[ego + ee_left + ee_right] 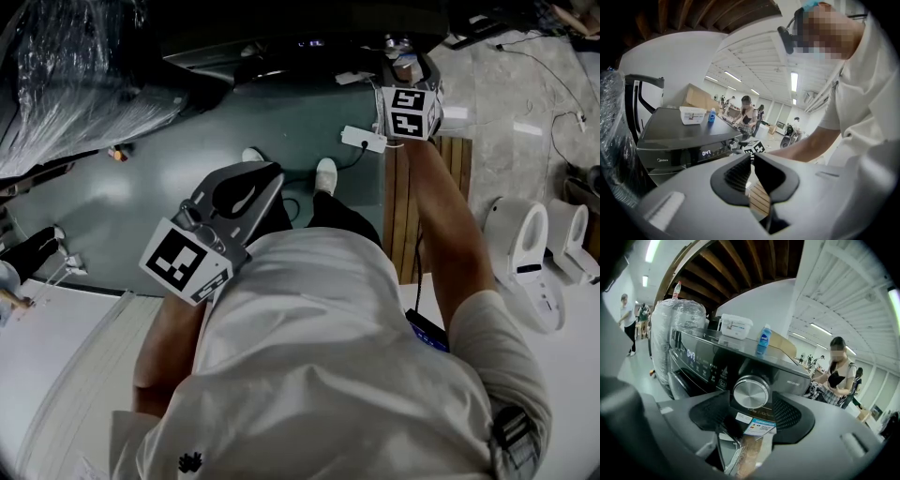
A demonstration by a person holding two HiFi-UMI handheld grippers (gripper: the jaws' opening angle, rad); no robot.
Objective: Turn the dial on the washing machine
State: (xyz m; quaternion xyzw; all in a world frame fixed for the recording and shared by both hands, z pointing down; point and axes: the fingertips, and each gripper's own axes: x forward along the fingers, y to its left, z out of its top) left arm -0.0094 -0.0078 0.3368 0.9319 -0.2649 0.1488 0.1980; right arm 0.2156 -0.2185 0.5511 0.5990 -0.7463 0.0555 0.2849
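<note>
Noted left gripper [261, 184] nearest, in close against the white shirt [328, 356], above the grey-green floor [169, 178] and well apart from the washing machine [717, 359]. Found its jaws drawn together, tips meeting or all but, nothing between them. Logged right gripper [751, 401] farther out at the end of the outstretched right arm [450, 234], up at the machine's front panel. Found its jaws spread apart, with the silver dial [751, 391] framed between the two black pads [710, 411]. Saw a sliver of dark panel on each side of the dial, so recorded no contact. Could not settle whether the pad tips reach level with the dial's rim or sit just short of it. Noted a paper label [759, 426] on the panel just below the dial. Read lit digits on the display [690, 355] farther along the same panel. Atop the machine, recorded a white lidded box [736, 326] and a blue bottle [763, 340], near each other, both upright. Beyond the machine's display end, marked a tall bundle in clear plastic wrap [670, 329]. On the floor under the right arm, noted wooden slats [405, 220] and a white power strip [364, 140]. Far back, saw a person [836, 376] standing.
</note>
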